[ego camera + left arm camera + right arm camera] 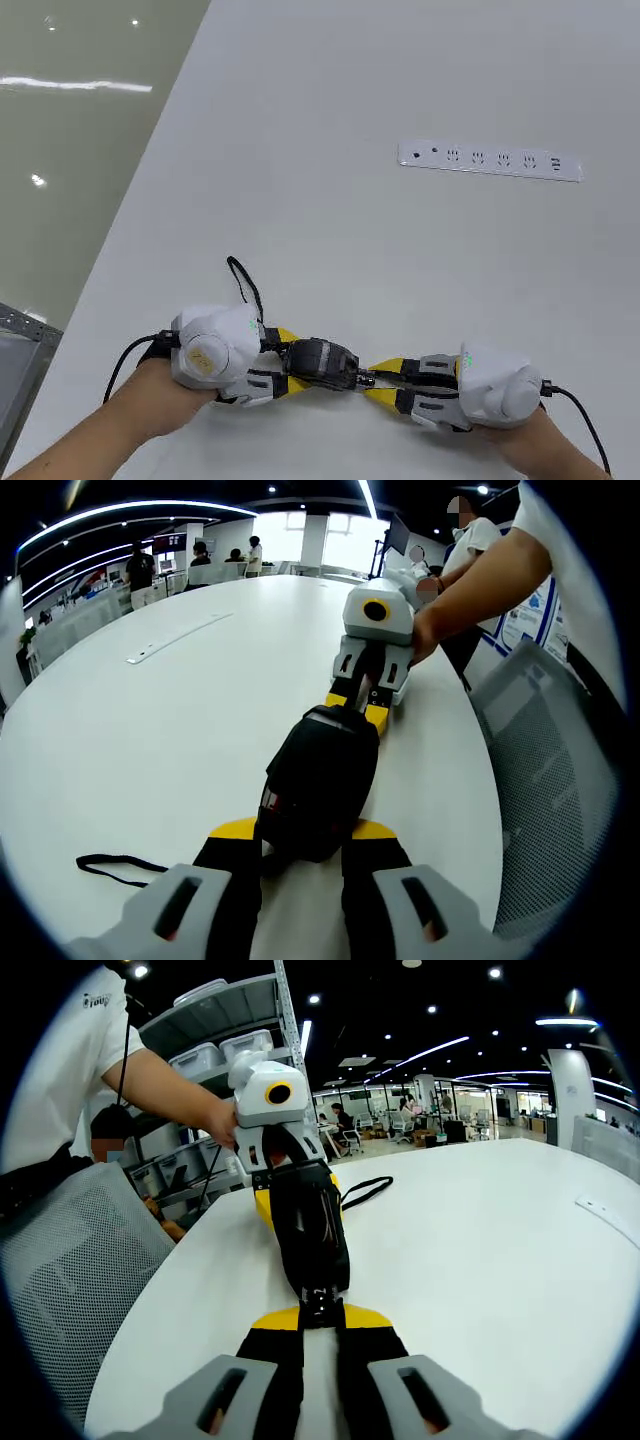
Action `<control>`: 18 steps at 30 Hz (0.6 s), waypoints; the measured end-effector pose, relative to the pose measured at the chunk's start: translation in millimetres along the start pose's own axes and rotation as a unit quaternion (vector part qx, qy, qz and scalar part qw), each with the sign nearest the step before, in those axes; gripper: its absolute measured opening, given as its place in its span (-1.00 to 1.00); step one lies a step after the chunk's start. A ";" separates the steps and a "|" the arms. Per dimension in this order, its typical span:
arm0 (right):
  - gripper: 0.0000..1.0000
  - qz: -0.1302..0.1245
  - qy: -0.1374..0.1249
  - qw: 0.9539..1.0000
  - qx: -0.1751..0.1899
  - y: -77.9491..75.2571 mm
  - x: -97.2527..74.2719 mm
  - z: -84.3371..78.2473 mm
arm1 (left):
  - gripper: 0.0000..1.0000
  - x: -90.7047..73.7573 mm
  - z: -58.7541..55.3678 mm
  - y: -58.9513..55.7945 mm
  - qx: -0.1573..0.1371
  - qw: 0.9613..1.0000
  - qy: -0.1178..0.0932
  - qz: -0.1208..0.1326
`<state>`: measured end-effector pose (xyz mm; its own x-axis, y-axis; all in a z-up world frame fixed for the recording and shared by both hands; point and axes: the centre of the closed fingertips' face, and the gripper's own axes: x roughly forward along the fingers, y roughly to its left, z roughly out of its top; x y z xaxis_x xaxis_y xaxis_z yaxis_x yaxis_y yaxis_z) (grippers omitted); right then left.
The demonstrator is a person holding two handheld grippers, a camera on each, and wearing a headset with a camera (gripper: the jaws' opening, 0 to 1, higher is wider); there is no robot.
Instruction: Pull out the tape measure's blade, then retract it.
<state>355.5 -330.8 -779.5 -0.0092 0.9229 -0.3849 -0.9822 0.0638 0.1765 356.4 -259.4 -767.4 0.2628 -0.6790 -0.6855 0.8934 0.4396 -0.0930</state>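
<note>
A black tape measure (322, 362) lies low over the white table (330, 200), held between both grippers. My left gripper (295, 360) is shut on its case (320, 775), yellow tips (305, 832) pressed to either side. My right gripper (378, 381) meets it from the right, shut on the blade's end hook (318, 1303) at the case mouth. Hardly any blade shows outside the case (310, 1220). The black wrist strap (243, 283) trails on the table behind the case. In the left gripper view the right gripper (360, 705) faces me, and the left gripper (272, 1165) shows beyond the case in the right gripper view.
A white power strip (488, 160) lies farther back on the right. The table's left edge (130, 200) drops to the floor, with a grey shelf corner (20, 335) below it. A mesh chair (550, 780) stands by the near edge. People stand in the far room.
</note>
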 end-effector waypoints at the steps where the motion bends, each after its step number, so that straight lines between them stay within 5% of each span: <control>1: -0.80 0.000 0.000 1.000 0.000 0.2 -0.5 0.2 | -0.48 0.0 0.0 0.0 0.001 1.000 0.001 0.000; 18: -0.80 -0.013 -0.003 1.000 0.008 -0.5 -13.4 -4.5 | -0.48 -0.3 0.2 -0.7 0.003 1.000 0.003 0.000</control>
<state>355.2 -345.0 -778.6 0.0183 0.9234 -0.3834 -0.9790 0.0945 0.1807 355.8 -259.6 -767.0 0.2598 -0.6760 -0.6896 0.8955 0.4359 -0.0899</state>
